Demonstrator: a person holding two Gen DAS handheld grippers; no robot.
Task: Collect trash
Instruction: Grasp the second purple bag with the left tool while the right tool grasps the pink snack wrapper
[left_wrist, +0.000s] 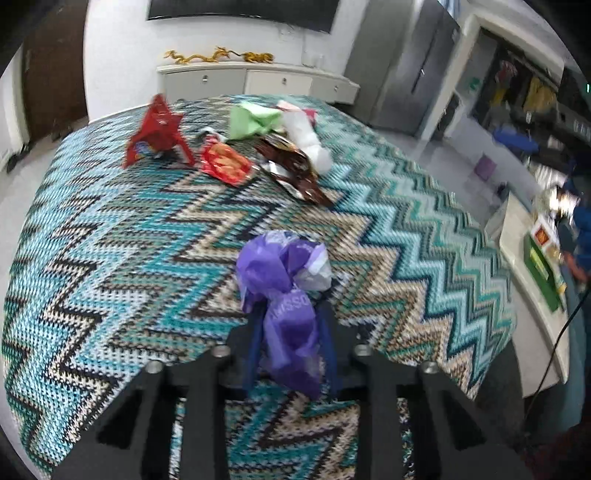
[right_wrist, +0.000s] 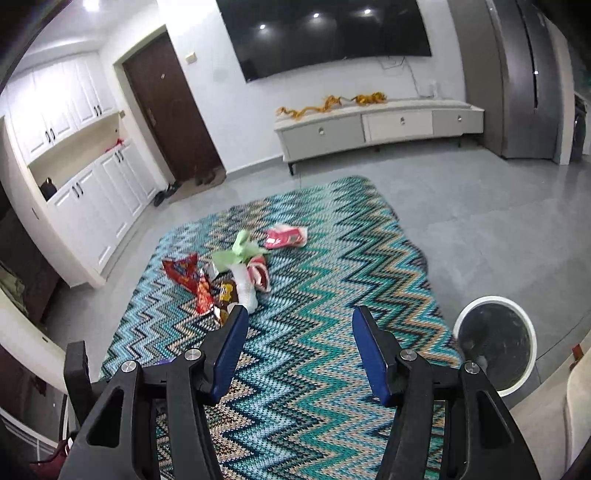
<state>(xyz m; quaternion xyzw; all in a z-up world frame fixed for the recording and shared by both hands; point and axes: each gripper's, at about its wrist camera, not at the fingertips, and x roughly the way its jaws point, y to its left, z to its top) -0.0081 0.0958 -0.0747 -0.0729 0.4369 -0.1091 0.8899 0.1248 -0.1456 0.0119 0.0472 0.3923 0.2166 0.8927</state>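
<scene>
My left gripper (left_wrist: 291, 314) is shut on a crumpled purple plastic bag (left_wrist: 284, 280) and holds it above the zigzag rug (left_wrist: 110, 258). Further off on the rug lie a red snack bag (left_wrist: 159, 133), an orange-red wrapper (left_wrist: 225, 162), a brown foil wrapper (left_wrist: 291, 166), a green wrapper (left_wrist: 251, 120) and a white plastic wad (left_wrist: 306, 136). My right gripper (right_wrist: 299, 317) is open and empty above the rug (right_wrist: 332, 295). The trash pile (right_wrist: 229, 273) lies ahead to its left, with a pink packet (right_wrist: 286, 236) behind. A white-rimmed bin (right_wrist: 496, 343) stands at the right.
A low white TV cabinet (right_wrist: 376, 125) stands against the far wall under a television (right_wrist: 325, 33). A grey fridge (right_wrist: 524, 77) is at the right, white cupboards (right_wrist: 92, 184) and a brown door (right_wrist: 173, 107) at the left. A cluttered white table edge (left_wrist: 532, 266) is at the rug's right.
</scene>
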